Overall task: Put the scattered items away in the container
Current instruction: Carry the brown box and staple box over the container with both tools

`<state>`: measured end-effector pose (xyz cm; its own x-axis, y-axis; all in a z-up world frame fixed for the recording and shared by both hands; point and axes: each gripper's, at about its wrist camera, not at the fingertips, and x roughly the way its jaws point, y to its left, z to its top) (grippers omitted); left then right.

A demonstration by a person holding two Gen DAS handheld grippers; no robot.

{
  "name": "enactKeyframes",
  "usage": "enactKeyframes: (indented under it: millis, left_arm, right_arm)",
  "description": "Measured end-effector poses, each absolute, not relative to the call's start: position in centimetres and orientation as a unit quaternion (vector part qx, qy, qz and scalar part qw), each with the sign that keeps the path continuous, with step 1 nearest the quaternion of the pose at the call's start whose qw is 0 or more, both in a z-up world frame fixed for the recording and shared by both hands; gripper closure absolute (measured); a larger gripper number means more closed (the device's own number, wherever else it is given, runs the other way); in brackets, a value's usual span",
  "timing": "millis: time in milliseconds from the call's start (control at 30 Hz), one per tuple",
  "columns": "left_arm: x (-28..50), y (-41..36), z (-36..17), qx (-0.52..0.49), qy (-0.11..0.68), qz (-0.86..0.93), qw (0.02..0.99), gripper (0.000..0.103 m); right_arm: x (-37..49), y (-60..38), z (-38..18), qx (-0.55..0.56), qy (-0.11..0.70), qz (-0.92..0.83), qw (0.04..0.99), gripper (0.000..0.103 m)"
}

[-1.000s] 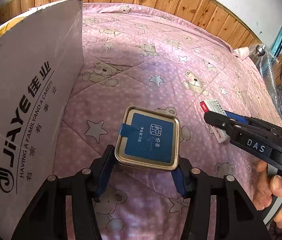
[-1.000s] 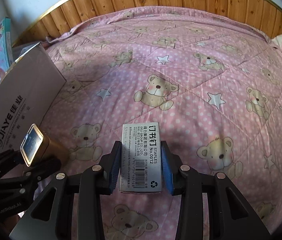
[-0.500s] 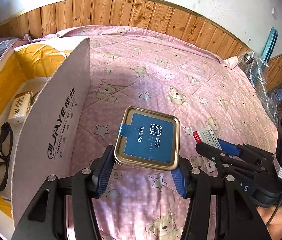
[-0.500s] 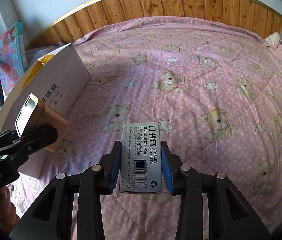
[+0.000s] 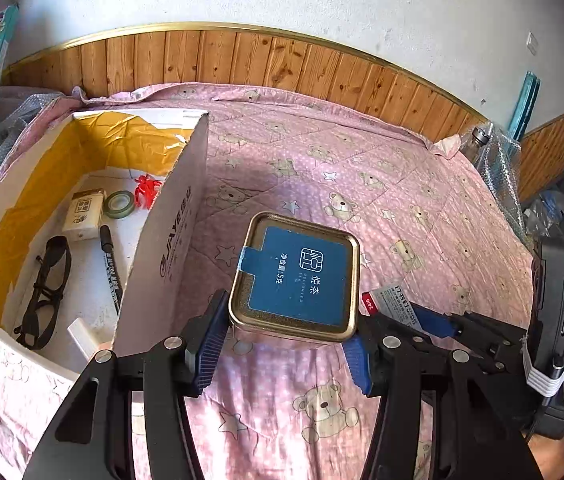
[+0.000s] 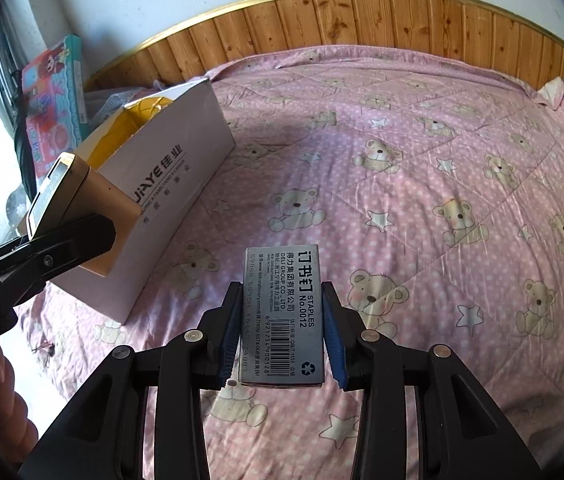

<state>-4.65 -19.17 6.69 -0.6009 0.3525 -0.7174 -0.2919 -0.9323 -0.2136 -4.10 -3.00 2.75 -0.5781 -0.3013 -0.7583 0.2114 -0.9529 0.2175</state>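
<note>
The square gold tea tin [image 5: 296, 280], a hard, smooth metal thing with a blue label on its lid, is sitting clamped between the blue ribbed pads of the left tool [image 5: 286, 344], held in the air above the pink quilted bed [image 5: 362, 168]. The open white cardboard box [image 5: 161, 248] is lying just to its left, so the left tool is the nearer one. The right tool [image 6: 282, 334] is gripping a flat grey box of staples [image 6: 284, 312] by its long sides, farther from the cardboard box, toward the bed's middle.
</note>
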Motion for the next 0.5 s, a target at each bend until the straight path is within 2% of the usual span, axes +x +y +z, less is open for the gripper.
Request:
enactKeyframes:
  millis: [500]
  left_arm:
    - [-1.6, -22.8, 9.2, -0.379, -0.065, 0.907, 0.170, 0.049]
  right_arm:
    - [-0.9, -5.6, 6.0, 0.406, -0.037, -0.898, 0.165, 0.064]
